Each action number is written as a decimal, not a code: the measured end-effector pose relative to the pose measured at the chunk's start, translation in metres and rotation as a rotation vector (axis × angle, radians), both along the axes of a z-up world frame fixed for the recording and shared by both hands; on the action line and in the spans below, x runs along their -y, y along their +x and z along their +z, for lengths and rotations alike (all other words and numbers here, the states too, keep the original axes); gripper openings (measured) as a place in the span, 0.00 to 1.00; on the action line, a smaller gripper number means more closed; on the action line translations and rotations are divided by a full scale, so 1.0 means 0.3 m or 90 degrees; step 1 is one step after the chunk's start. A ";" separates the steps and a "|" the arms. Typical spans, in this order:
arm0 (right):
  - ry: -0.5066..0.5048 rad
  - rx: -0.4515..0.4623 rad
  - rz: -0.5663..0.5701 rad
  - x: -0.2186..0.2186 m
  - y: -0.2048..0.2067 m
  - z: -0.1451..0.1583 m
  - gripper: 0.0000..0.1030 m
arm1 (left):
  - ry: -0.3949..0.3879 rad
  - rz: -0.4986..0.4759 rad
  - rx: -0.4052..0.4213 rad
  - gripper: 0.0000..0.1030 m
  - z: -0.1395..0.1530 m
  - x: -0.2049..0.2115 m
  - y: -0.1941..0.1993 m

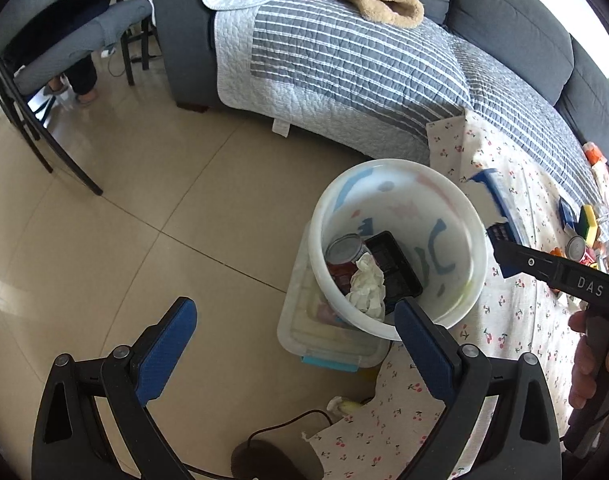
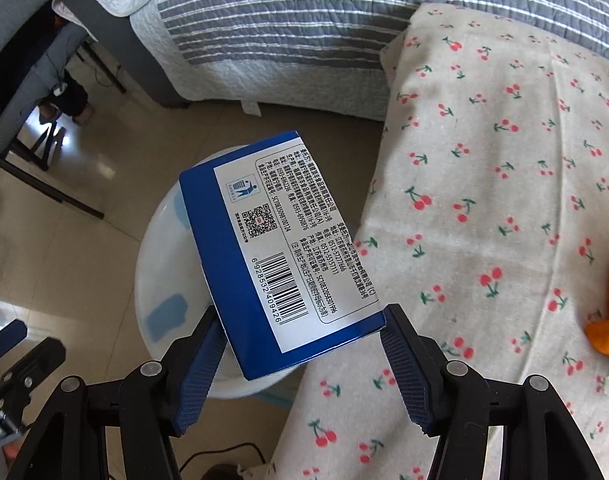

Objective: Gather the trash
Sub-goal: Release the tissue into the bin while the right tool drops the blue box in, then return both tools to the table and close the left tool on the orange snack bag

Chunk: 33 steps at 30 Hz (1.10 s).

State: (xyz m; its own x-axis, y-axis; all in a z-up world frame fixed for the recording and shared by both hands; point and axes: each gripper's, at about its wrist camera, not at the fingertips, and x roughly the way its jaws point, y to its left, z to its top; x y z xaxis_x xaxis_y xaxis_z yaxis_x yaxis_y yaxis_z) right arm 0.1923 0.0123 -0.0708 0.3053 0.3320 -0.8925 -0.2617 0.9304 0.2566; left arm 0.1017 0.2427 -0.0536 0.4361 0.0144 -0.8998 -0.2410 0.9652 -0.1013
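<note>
A white plastic bin [image 1: 460, 208] stands beside the cherry-print cloth [image 1: 516, 320] and holds a tin can [image 1: 344, 250], a crumpled tissue [image 1: 366, 286] and a black tray [image 1: 396, 266]. My left gripper [image 1: 294, 354] is open and empty, near the bin's front rim. My right gripper [image 2: 302, 362] is shut on a blue cardboard box [image 2: 276, 248] with a white barcode label, held over the bin [image 2: 160, 264]. The box also shows in the left wrist view [image 1: 498, 208] at the bin's right rim.
A sofa with a striped grey quilt [image 1: 344, 64] lies behind the bin. A clear lidded container [image 1: 304, 332] sits under the bin. More items [image 1: 580, 232] lie on the cloth at right, and an orange thing [image 2: 608, 320]. A chair [image 1: 44, 40] stands at the far left. A cable [image 1: 280, 428] runs on the tile floor.
</note>
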 end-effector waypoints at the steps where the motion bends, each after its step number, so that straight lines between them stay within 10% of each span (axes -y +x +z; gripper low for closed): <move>1: 0.001 0.001 0.000 -0.004 0.002 -0.002 0.66 | -0.001 -0.002 0.001 0.97 0.002 0.006 0.001; 13: 0.019 0.025 -0.008 0.087 -0.035 0.087 0.76 | 0.021 -0.037 0.002 0.97 0.015 0.125 0.023; 33: -0.089 0.075 -0.166 0.741 -0.252 0.161 0.94 | 0.055 -0.206 0.013 0.97 0.028 0.608 0.076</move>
State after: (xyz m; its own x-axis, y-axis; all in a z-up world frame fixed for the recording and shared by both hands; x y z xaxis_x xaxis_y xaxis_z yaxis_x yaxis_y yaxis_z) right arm 0.1166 -0.2100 -0.0225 0.4678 0.1059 -0.8775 -0.0305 0.9941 0.1037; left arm 0.1243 0.0605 -0.0450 0.4483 -0.0526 -0.8923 0.0813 0.9965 -0.0179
